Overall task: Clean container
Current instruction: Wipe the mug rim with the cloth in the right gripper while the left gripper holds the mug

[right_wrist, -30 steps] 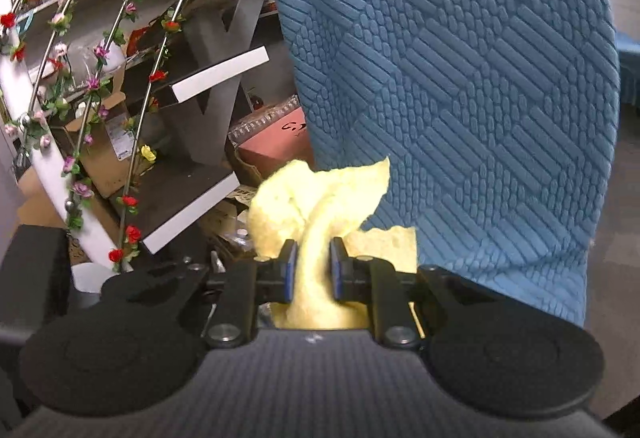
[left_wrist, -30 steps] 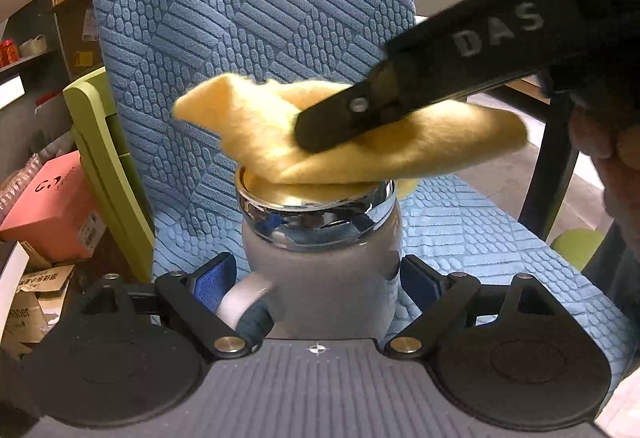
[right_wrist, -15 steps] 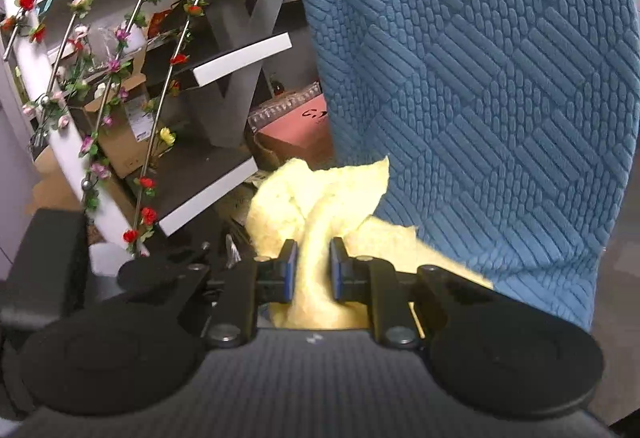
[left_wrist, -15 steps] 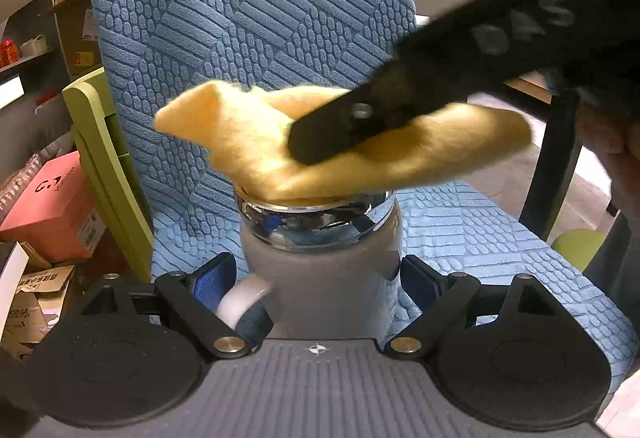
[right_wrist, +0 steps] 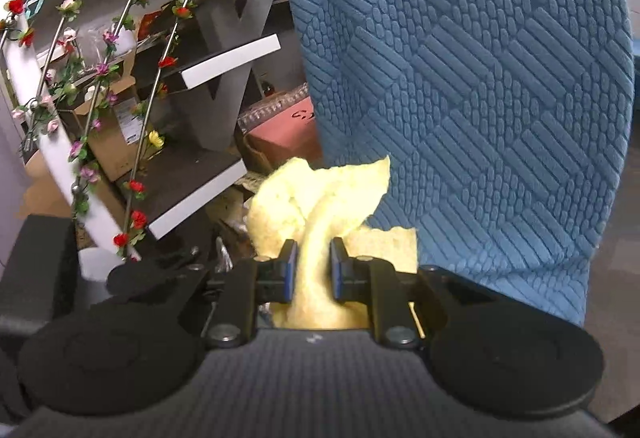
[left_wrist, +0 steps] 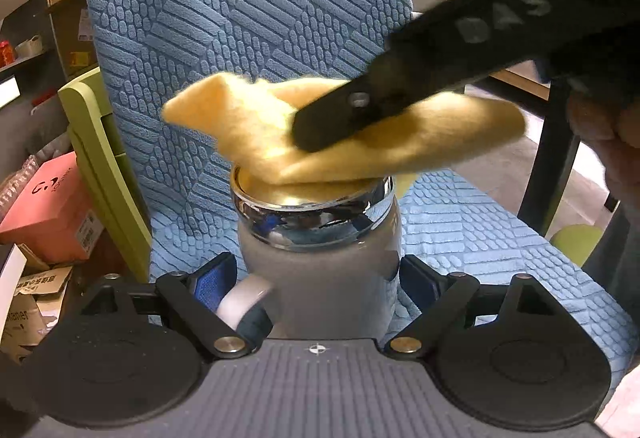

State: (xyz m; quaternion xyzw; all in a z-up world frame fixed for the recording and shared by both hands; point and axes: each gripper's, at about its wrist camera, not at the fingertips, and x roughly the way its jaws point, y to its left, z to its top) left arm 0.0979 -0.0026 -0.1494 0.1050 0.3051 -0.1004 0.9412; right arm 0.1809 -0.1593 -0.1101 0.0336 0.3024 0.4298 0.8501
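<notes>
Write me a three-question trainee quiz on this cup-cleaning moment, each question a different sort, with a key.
1. True or false: the yellow cloth lies on the metal rim of the grey cup.
2. Multiple choice: the left gripper is (A) open and away from the cup, (B) shut on the grey cup, (C) shut on the cloth.
3. Fill in: the right gripper pinches the ____ between its blue pads.

Key
1. True: the cloth covers most of the cup's mouth, with a gap showing at the left.
2. B: its jaws sit against both sides of the cup's body.
3. Yellow cloth.
</notes>
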